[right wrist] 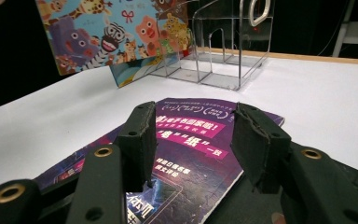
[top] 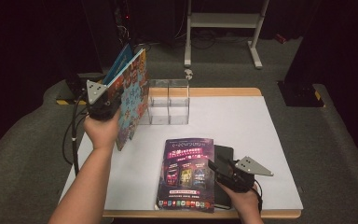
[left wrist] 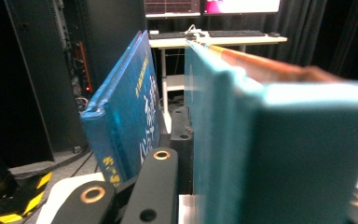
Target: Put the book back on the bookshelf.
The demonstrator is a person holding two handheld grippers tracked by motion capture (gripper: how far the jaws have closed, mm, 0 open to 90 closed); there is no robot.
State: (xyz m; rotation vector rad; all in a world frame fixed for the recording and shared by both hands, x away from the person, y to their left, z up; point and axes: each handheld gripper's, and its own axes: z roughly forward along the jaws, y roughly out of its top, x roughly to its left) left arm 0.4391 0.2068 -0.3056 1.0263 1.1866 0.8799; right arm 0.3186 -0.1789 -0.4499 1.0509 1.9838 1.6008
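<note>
My left gripper (top: 111, 101) is shut on a picture book (top: 133, 93) with cartoon animals on its cover, held upright above the table's left edge. Its teal spine (left wrist: 270, 140) sits between the jaws. A blue hardcover book (top: 121, 58) (left wrist: 121, 116) stands against its far side; whether it is also clamped I cannot tell. A purple magazine (top: 186, 172) (right wrist: 191, 121) lies flat at the front of the table. My right gripper (top: 213, 165) (right wrist: 193, 140) rests low over its right edge, open, with nothing between the pads.
A clear acrylic divider rack (top: 168, 101) (right wrist: 223, 51) stands at the back of the white table (top: 242, 126), just right of the held books. A flat black object (top: 223, 156) lies under the magazine's right side. A white stand (top: 223, 21) is on the floor behind.
</note>
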